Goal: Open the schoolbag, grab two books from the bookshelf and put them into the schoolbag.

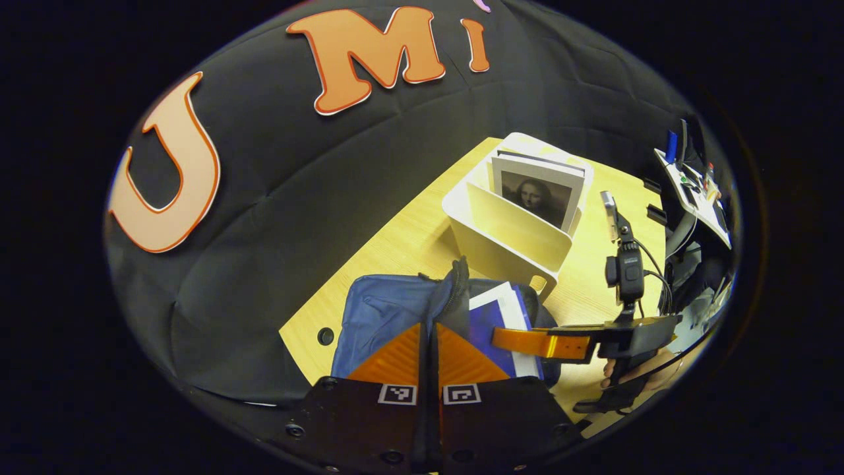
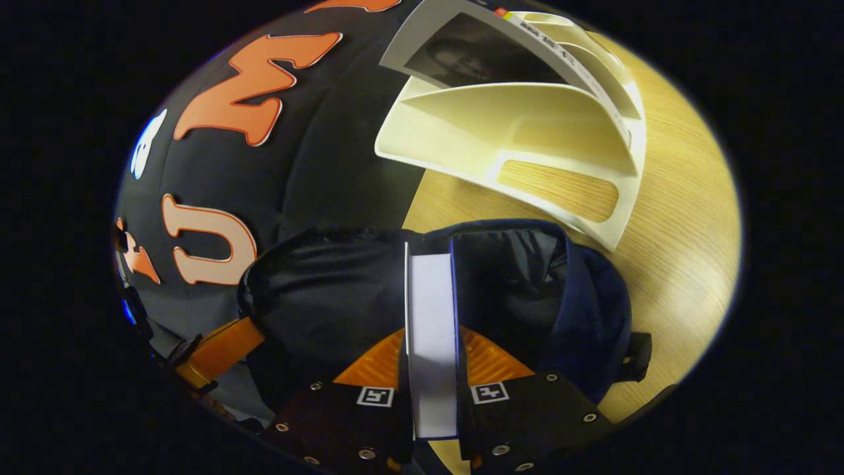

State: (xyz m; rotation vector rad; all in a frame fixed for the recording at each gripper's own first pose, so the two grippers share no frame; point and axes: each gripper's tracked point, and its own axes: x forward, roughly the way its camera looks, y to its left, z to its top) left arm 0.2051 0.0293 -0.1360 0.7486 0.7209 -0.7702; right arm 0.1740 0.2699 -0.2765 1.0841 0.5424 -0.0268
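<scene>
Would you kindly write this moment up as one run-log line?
right gripper: shut on book, lowering into open schoolbag | left gripper: shut on bag edge | bookshelf: one book left

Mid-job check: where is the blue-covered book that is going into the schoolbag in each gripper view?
Left gripper view: the book sits lower centre-right, in the schoolbag mouth, with the right gripper on it.
Right gripper view: the book stands edge-on at bottom centre, between the right gripper's fingers, over the open bag.
Shared landmark: the cream bookshelf holding the portrait-cover book.
</scene>
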